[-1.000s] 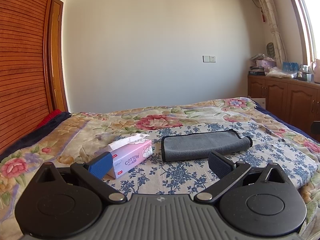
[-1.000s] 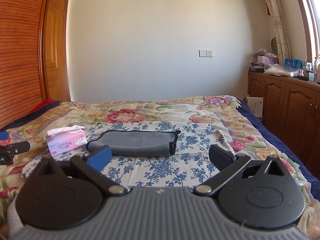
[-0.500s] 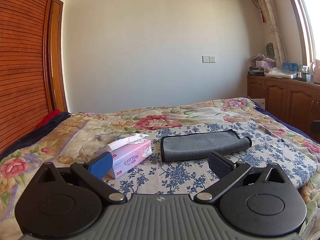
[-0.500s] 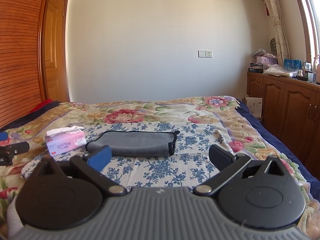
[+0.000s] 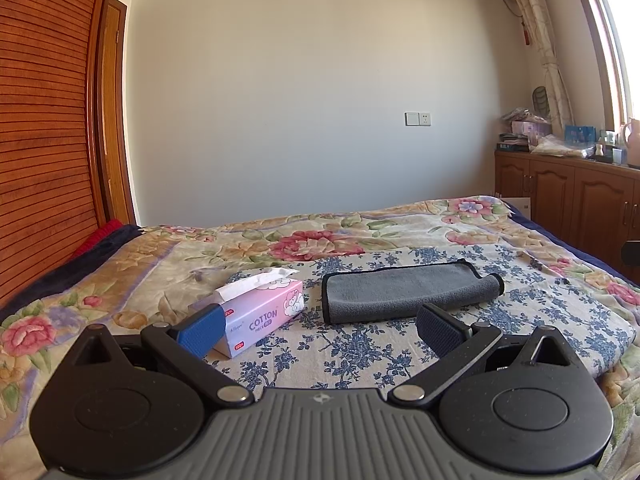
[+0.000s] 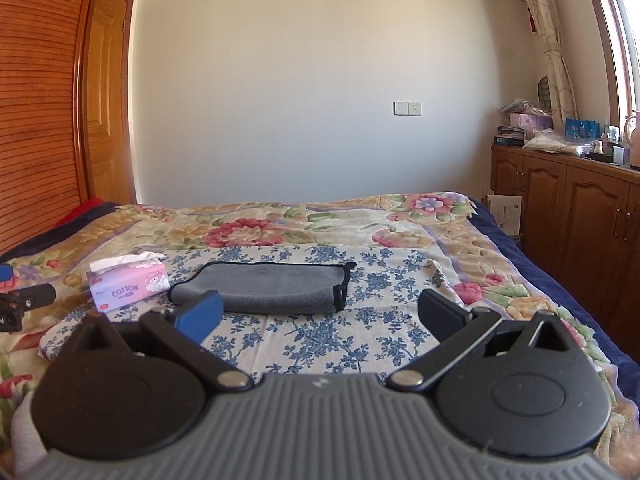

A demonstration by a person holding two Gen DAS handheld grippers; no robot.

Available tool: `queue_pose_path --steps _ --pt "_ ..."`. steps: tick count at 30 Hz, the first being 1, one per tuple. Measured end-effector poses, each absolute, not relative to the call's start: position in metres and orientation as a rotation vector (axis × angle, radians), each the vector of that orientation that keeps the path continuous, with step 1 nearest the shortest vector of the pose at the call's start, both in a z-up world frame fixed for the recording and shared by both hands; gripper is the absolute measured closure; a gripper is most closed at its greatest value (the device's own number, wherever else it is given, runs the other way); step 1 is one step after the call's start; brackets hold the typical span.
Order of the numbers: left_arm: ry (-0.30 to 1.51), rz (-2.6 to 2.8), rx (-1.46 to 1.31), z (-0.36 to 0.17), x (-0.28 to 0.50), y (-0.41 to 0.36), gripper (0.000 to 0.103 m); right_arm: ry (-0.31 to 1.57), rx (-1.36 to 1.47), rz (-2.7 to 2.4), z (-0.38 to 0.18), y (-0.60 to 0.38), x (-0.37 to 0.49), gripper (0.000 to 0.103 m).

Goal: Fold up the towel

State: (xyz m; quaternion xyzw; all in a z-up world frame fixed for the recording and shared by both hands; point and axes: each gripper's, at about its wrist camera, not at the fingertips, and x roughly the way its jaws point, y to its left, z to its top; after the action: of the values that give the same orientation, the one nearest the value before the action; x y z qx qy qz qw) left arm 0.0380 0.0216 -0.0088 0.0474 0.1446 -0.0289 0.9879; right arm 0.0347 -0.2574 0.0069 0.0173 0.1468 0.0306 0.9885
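- My left gripper (image 5: pixel 320 330) and right gripper (image 6: pixel 320 316) are both spread, holding nothing.
- Grey towel (image 5: pixel 408 290), black-edged, lies folded on the bed (image 5: pixel 360 352) at my 12 o'clock, tissue box (image 5: pixel 260 312) at its 9.

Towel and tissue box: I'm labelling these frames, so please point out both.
grey towel (image 6: pixel 276 290), right wrist view, middle of its folded top.
tissue box (image 5: pixel 264 312), left wrist view, its printed side.
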Motion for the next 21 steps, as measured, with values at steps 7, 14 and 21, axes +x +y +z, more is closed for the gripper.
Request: queue_pose_path --steps 7,14,21 --pt "0.290 -0.060 0.094 -0.0091 0.0385 0.0213 0.000 0.294 0.028 0.055 0.0062 -0.2559 0.0346 0.000" --pt "0.290 -0.058 0.097 -0.0090 0.0375 0.0210 0.000 0.295 0.034 0.052 0.0057 -0.2574 0.0343 0.000" --pt "0.289 -0.058 0.098 -0.0090 0.0376 0.0210 0.000 0.295 0.034 0.051 0.0057 -0.2570 0.0343 0.000"
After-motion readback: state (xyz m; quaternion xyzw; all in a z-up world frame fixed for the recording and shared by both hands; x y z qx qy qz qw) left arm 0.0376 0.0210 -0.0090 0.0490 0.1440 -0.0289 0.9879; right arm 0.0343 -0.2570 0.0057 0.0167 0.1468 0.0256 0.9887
